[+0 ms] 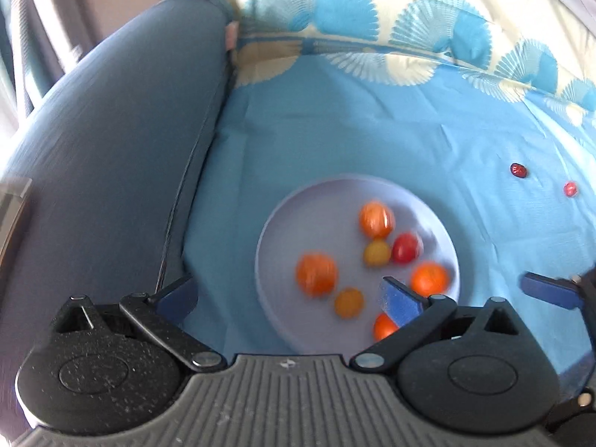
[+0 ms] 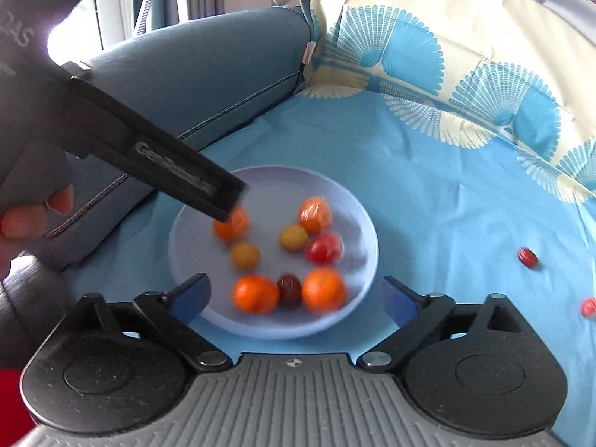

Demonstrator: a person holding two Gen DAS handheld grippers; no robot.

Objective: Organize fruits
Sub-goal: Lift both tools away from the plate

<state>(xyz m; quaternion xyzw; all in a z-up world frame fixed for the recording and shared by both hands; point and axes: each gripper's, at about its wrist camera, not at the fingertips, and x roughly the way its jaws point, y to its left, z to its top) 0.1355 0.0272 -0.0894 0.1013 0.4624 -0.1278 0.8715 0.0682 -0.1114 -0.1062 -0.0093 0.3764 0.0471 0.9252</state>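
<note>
A pale lilac plate lies on a blue bedsheet and holds small round fruits, most of them motion-blurred: four orange ones, two yellow ones, a red one and a dark maroon one. The maroon fruit sits between two orange ones at the plate's near edge, touching both. Two small red fruits lie apart on the sheet to the right of the plate, with bare sheet around them. The right gripper hangs over the plate's near rim, its blue-padded fingers spread wide and holding nothing. The left gripper is likewise fully spread and empty, one finger over the plate's near right part and the other over the sheet beside a grey-blue bolster. In the right wrist view the left gripper's black body reaches in from the left, its end over one orange fruit; it bears pale lettering, too blurred to read. The bolster borders the plate's left side closely; behind, a cream cloth with blue fan shapes rises as a back edge. Open sheet extends to the right and rear of the plate.
</note>
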